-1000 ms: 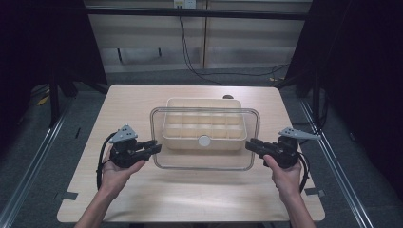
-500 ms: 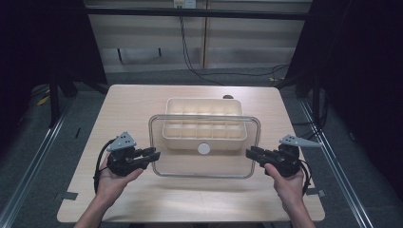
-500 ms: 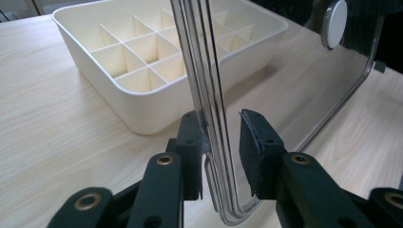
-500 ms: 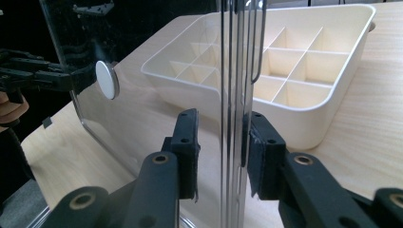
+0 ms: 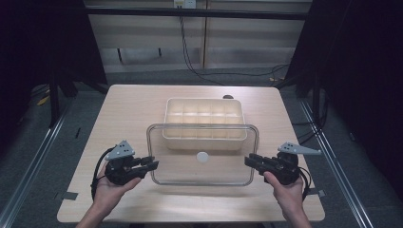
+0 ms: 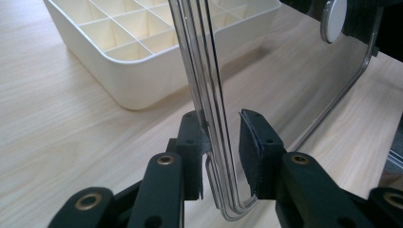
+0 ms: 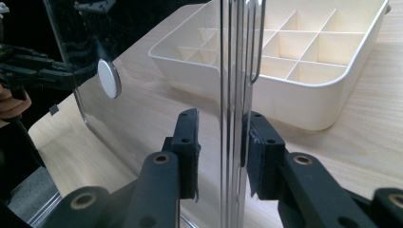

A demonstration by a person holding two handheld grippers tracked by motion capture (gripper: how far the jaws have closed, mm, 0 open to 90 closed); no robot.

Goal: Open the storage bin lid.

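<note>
A clear plastic lid [image 5: 202, 172] with a white round knob [image 5: 203, 157] hangs level over the table, overlapping the near edge of a cream divided box [image 5: 204, 114]. My left gripper [image 5: 153, 165] is shut on the lid's left rim and my right gripper [image 5: 248, 161] on its right rim. In the left gripper view the lid [image 6: 199, 71] runs edge-on between the jaws of the left gripper [image 6: 221, 152], with the box [image 6: 119, 47] behind. In the right gripper view the lid rim [image 7: 235, 95] sits in the right gripper [image 7: 221, 147], with the box [image 7: 304, 61] beyond.
The box's compartments hold nothing. The wooden table [image 5: 133, 109] has bare wood left, right and in front of the box. Metal rails [image 5: 43, 142] run along both sides on the floor. Cables [image 5: 190, 52] trail behind the table.
Both grippers have carried the lid off the box and toward the table's front edge. The box has stayed in place.
</note>
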